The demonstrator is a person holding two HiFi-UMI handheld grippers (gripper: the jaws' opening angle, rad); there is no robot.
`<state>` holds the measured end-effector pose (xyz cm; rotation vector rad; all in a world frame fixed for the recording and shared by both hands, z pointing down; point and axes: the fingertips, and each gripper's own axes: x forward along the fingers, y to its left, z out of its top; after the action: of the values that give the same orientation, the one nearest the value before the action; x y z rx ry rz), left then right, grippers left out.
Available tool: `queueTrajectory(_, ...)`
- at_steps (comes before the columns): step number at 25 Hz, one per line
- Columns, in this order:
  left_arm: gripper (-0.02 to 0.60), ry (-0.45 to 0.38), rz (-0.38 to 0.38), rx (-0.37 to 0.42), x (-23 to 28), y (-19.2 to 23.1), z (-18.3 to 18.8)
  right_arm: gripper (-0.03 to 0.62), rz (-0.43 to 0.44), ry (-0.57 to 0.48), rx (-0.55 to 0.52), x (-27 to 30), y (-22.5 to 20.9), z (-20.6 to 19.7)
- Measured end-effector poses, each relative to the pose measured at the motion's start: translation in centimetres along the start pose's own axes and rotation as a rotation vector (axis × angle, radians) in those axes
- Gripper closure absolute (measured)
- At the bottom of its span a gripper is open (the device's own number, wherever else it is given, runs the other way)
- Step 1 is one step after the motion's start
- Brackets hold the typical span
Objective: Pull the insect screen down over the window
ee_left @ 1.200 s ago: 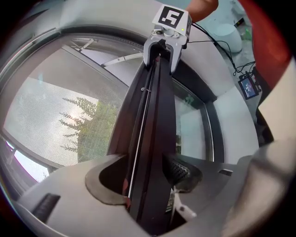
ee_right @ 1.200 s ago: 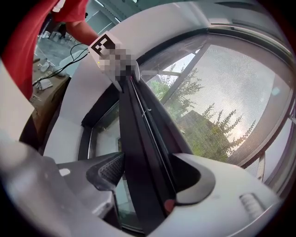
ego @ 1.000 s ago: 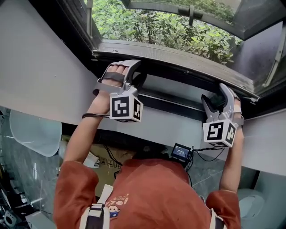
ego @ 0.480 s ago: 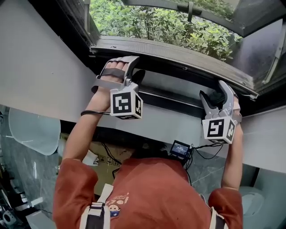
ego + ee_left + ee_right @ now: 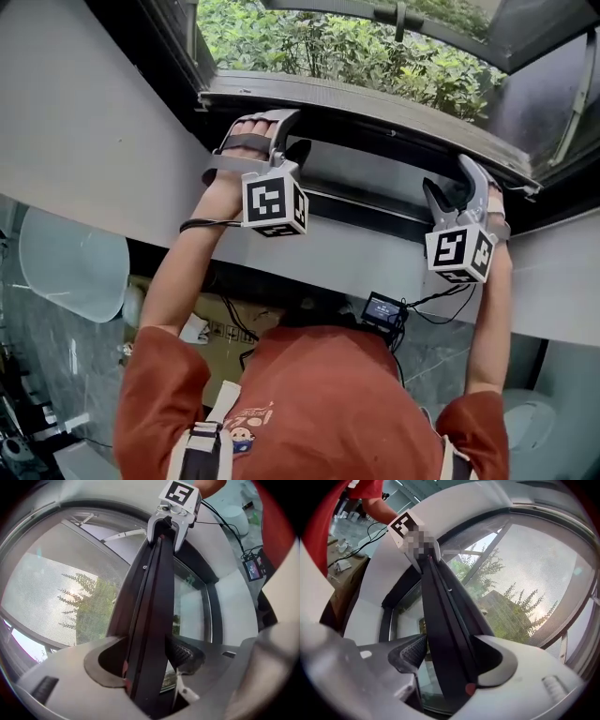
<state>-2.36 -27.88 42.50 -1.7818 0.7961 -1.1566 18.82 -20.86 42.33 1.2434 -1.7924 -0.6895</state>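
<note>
The insect screen's dark bottom bar (image 5: 375,108) runs across the window opening, with grey mesh (image 5: 356,52) and green bushes behind it. My left gripper (image 5: 286,155) is shut on the bar near its left end. My right gripper (image 5: 448,195) is shut on it near the right end. In the left gripper view the bar (image 5: 152,611) passes between the jaws of the left gripper (image 5: 150,663) and runs on to the right gripper (image 5: 171,524). The right gripper view mirrors this: the bar (image 5: 445,616) sits in the right gripper (image 5: 450,660), with mesh (image 5: 525,588) beside it.
Below the bar lies the dark lower window frame (image 5: 366,214), set in a white wall (image 5: 84,141). An open window sash with a stay arm (image 5: 572,103) stands at the right. A small device with a lit screen (image 5: 384,309) and cables hangs under the sill.
Both grippers keep their hold on the bar. The left gripper and the bar's left end have shifted slightly right and up in the head view; the right gripper has barely moved.
</note>
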Motion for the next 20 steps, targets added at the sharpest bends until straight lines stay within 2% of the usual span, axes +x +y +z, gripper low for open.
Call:
queueTrajectory(4,0.334,-0.016,0.014,0.008,-0.2,0.2,0.0,0.269,-0.029,-0.03,0.009,-0.1,-0.2,0.2)
queueTrajectory(11,0.333,-0.044,0.025,-0.031,-0.5,0.5,0.4,0.269,-0.037,-0.053,0.052,-0.4,-0.7,0.5)
queueTrajectory(14,0.333,-0.085,0.049,-0.053,-1.5,0.8,1.2,0.269,-0.057,-0.092,0.095,-1.2,-1.1,1.3)
queueTrajectory(17,0.333,-0.117,0.074,-0.113,-2.6,1.3,1.7,0.269,-0.077,-0.134,0.151,-2.2,-1.2,2.3)
queueTrajectory(20,0.333,-0.142,0.089,-0.21,-3.6,1.4,1.9,0.269,-0.089,-0.163,0.202,-3.5,-1.5,3.3)
